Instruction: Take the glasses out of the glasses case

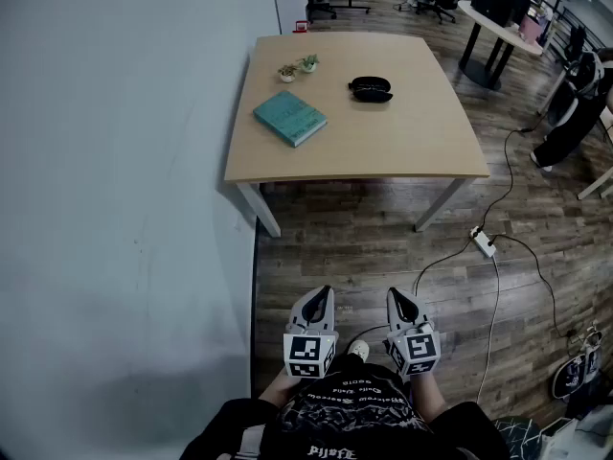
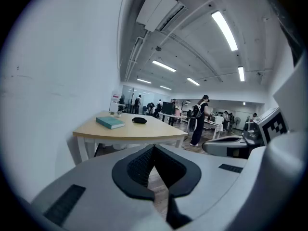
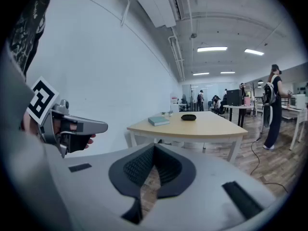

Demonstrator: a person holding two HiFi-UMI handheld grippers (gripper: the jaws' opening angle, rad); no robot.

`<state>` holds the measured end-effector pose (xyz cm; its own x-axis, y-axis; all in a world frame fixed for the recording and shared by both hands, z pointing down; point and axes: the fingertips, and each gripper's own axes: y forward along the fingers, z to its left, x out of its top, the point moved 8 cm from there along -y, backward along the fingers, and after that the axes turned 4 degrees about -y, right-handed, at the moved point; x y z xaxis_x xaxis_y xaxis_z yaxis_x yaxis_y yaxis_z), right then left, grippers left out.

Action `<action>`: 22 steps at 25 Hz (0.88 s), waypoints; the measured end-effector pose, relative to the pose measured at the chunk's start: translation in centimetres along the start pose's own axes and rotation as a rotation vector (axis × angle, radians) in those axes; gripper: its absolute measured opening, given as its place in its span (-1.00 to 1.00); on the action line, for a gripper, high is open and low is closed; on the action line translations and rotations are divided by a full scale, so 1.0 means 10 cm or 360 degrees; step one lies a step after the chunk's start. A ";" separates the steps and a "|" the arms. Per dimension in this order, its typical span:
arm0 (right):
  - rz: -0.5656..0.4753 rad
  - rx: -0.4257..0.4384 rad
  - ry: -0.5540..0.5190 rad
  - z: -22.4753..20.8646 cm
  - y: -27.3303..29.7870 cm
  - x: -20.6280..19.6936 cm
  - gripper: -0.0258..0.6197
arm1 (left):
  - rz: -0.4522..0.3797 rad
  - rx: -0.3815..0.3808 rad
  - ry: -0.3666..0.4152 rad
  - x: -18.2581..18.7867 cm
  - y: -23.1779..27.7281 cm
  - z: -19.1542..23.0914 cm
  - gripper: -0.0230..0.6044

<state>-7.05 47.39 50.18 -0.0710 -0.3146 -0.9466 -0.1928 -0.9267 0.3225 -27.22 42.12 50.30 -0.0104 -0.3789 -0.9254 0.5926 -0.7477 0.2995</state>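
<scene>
Left gripper (image 2: 154,149): jaws were fully together, with nothing between them.
Right gripper (image 3: 154,149): jaws were fully together, with nothing held.
Glasses case (image 1: 370,89): lay on the table (image 1: 354,161), to the right of the teal book (image 1: 289,117) and well apart from both grippers.
Head view only: both grippers sat side by side close to the person's body, above the wooden floor (image 1: 364,247); a power strip (image 1: 483,242) lay beside the table.
Right gripper view only: the left gripper appeared at the frame's left edge.
</scene>
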 end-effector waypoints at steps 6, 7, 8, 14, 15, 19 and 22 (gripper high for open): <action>-0.0029 0.0028 -0.0043 0.08 -0.14 0.00 -0.91 | 0.0010 0.0021 -0.0008 -0.08 -0.12 -0.09 -0.91; -0.0027 0.0033 -0.0041 0.08 -0.16 -0.02 -0.91 | 0.0007 0.0014 -0.0004 -0.09 -0.11 -0.13 -0.91; -0.0023 0.0037 -0.0035 0.08 -0.19 -0.05 -0.91 | 0.0007 0.0007 -0.0002 -0.11 -0.11 -0.17 -0.91; -0.0043 0.0027 -0.0027 0.05 -0.35 -0.14 -0.90 | 0.0001 -0.0008 -0.0029 -0.17 -0.17 -0.33 -0.91; -0.0041 0.0025 -0.0023 0.03 -0.37 -0.16 -0.90 | 0.0002 -0.0011 -0.0039 -0.19 -0.17 -0.34 -0.91; -0.0047 0.0013 0.0008 -0.03 -0.41 -0.16 -0.90 | 0.0013 -0.0026 -0.0057 -0.21 -0.17 -0.40 -0.91; -0.0056 -0.0043 0.0030 -0.10 -0.43 -0.16 -0.90 | 0.0004 -0.0012 -0.0097 -0.21 -0.16 -0.41 -0.90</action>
<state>-5.14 51.64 50.32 -0.0460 -0.2851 -0.9574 -0.1682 -0.9425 0.2887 -24.81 46.35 50.84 -0.0575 -0.4134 -0.9087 0.5989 -0.7426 0.2999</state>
